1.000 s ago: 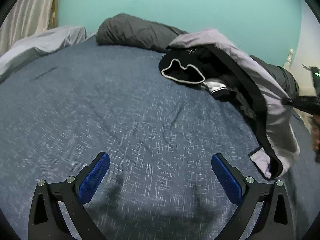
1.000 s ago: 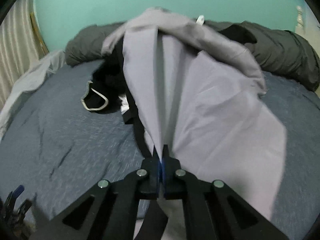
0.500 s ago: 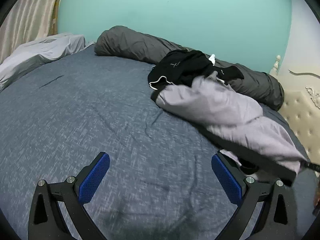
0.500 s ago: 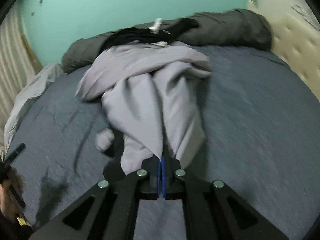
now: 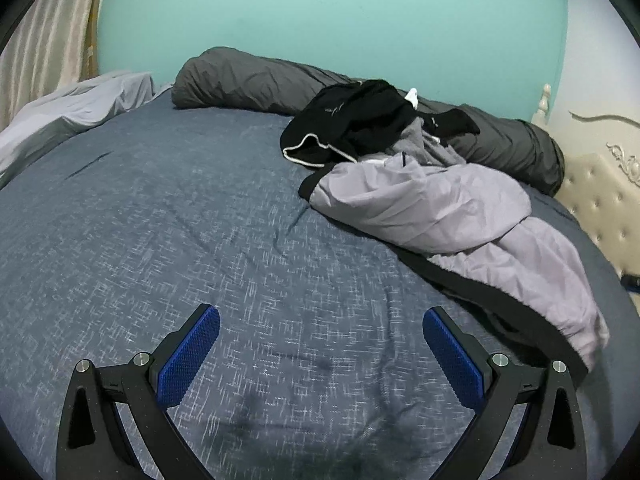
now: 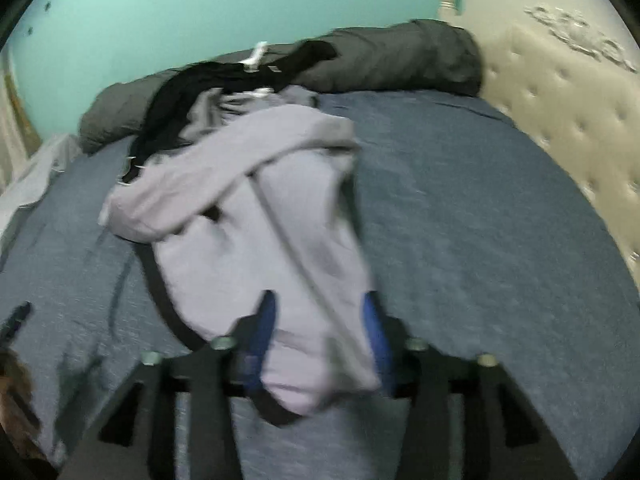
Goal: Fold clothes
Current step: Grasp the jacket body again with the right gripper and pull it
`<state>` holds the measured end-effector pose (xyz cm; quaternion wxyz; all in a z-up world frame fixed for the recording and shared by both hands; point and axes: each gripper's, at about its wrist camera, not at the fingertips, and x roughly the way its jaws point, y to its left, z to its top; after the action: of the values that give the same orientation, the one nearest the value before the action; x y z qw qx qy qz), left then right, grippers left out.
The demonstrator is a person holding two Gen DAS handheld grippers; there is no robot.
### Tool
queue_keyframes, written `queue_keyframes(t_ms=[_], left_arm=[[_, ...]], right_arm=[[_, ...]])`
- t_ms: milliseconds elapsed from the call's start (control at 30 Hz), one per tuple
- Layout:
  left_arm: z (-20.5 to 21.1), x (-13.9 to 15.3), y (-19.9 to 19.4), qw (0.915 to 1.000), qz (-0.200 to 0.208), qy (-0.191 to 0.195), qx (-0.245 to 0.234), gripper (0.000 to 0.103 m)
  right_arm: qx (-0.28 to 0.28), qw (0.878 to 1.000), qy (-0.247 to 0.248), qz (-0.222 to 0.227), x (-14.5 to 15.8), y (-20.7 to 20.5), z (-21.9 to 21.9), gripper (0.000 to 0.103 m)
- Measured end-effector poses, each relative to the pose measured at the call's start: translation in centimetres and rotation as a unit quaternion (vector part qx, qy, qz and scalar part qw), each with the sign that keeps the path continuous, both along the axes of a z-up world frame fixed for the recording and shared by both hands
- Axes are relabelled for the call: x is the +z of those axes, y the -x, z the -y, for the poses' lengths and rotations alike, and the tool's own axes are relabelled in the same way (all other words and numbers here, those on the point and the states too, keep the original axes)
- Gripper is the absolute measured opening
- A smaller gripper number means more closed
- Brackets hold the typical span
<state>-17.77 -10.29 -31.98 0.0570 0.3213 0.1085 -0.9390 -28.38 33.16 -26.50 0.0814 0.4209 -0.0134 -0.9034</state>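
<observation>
Grey jacket (image 6: 256,248) seemingly between right hand-held gripper (image 6: 320,320)

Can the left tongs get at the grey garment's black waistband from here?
Probably yes: the left tongs stand open over bare bedspread, and the black waistband lies uncovered just beside them.

Two fisheye wrist views angle down across the bed (image 5: 200,208) toward the teal wall (image 5: 320,12). The left sits farther back; the right (blurred) hangs close over the lilac jacket (image 6: 248,216). Both share jacket, bolster (image 5: 248,80), headboard (image 6: 560,112).
</observation>
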Motion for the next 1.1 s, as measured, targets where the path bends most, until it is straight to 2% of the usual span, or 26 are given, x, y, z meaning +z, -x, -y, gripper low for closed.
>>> queue_keyframes(t_ms=[100, 200, 300, 500, 600, 833, 933, 1100], left_arm=[[0.2, -1.3, 0.8, 1.0, 0.009, 0.002, -0.003, 0.103], [0.5, -2.0, 1.5, 0.9999, 0.013, 0.003, -0.005, 0.103], [1.0, -2.1, 2.1, 0.9999, 0.011, 0.009, -0.001, 0.103], [3.1, -2.3, 2.8, 0.9997, 0.01, 0.013, 0.018, 0.103], [4.0, -2.4, 2.9, 0.9995, 0.012, 0.006, 0.027, 0.103], [4.6, -2.7, 2.9, 0.9994, 0.013, 0.009, 0.032, 0.103], [4.5, -2.9, 3.0, 0.9994, 0.014, 0.009, 0.032, 0.103], [4.1, -3.1, 3.3, 0.9995, 0.016, 0.012, 0.025, 0.103]], right_arm=[[0.027, 0.999, 0.026, 0.021, -1.1, 2.5, 4.3, 0.053], [0.048, 0.997, 0.048, 0.044, -2.6, 5.4, 9.0, 0.061], [0.07, 0.993, 0.066, 0.061, -3.7, 7.4, 12.8, 0.061], [0.073, 0.989, 0.098, 0.081, -4.3, 12.5, 19.2, 0.065], [0.054, 0.987, 0.119, 0.096, -4.7, 14.9, 21.1, 0.069], [0.016, 0.981, 0.144, 0.125, -6.0, 18.6, 23.7, 0.07], [0.006, 0.984, 0.128, 0.123, -6.4, 19.8, 24.9, 0.07], [-0.003, 0.983, 0.113, 0.145, -8.4, 21.5, 25.8, 0.07]])
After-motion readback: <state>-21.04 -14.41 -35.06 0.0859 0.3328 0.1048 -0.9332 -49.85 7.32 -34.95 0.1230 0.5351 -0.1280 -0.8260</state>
